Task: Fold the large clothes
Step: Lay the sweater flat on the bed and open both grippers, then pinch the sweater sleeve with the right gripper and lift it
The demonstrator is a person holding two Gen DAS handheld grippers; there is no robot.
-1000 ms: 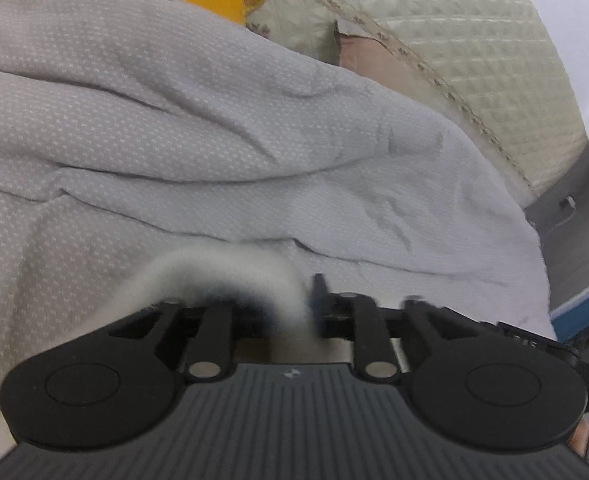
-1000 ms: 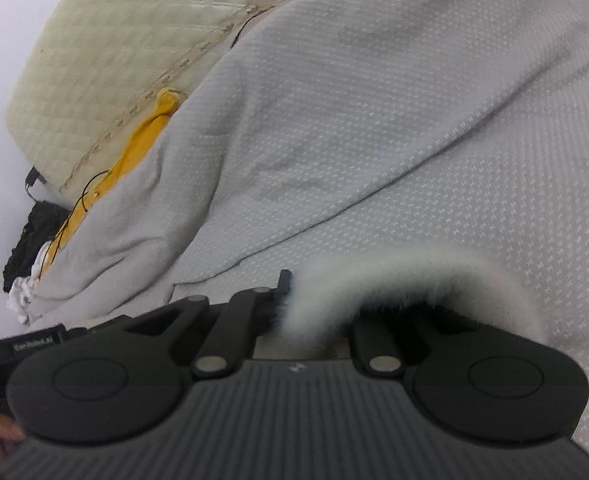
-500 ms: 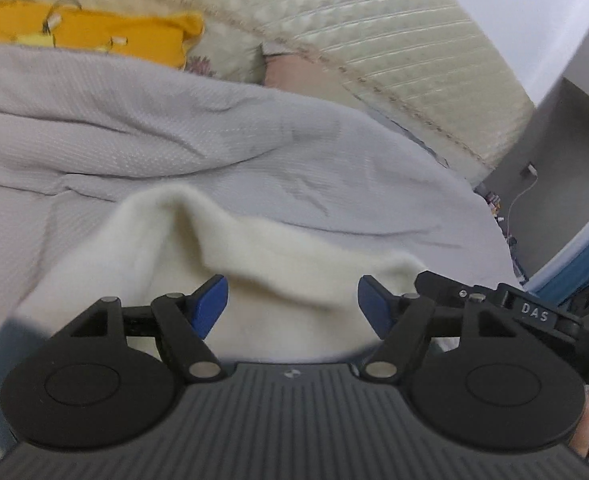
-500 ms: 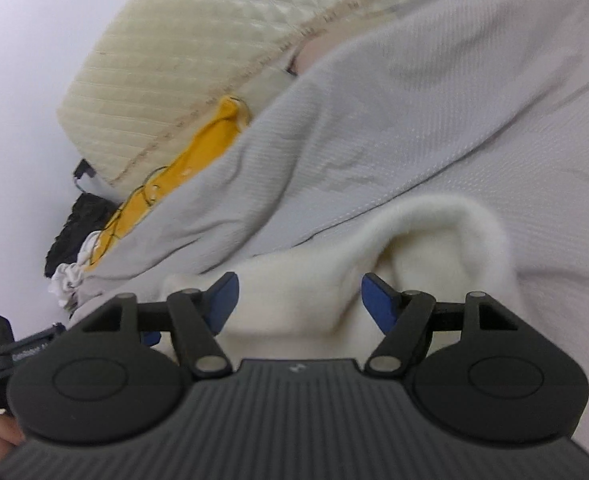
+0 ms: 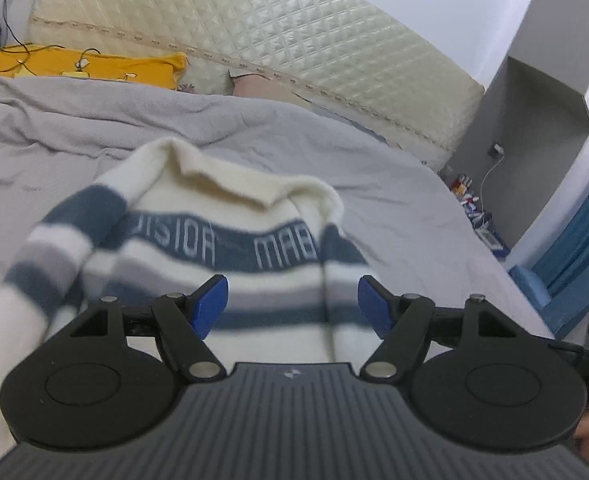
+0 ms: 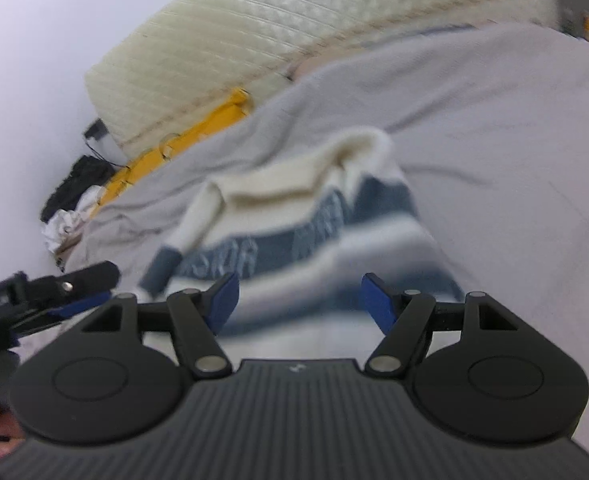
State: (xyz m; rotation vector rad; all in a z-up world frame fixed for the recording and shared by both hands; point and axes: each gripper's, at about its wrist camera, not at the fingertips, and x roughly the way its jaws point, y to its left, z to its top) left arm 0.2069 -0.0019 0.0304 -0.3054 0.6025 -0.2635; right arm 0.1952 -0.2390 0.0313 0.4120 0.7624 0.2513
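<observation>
One grey bed (image 5: 374, 184) fills both views, and the striped sweater (image 5: 222, 240) now lies released at centre frame, where a second ago both tools pinched its cream edge. Left hand-held gripper (image 5: 292, 304) and right hand-held gripper (image 6: 298, 300) stand spread and empty, so a fold looks finished. Mirrored chest lettering is too blurred to read.

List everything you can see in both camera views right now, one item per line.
sweater: one, cream with navy and grey stripes, lying on the bedspread, between the open jaws in both views
bedspread: one, grey, covering the bed
headboard: one, cream, quilted, behind the bed
yellow cloth: one, yellow, at the bed's head
cable: one, white, beside the bed
left gripper: black, blue pads, open
right gripper: black, blue pads, open
</observation>
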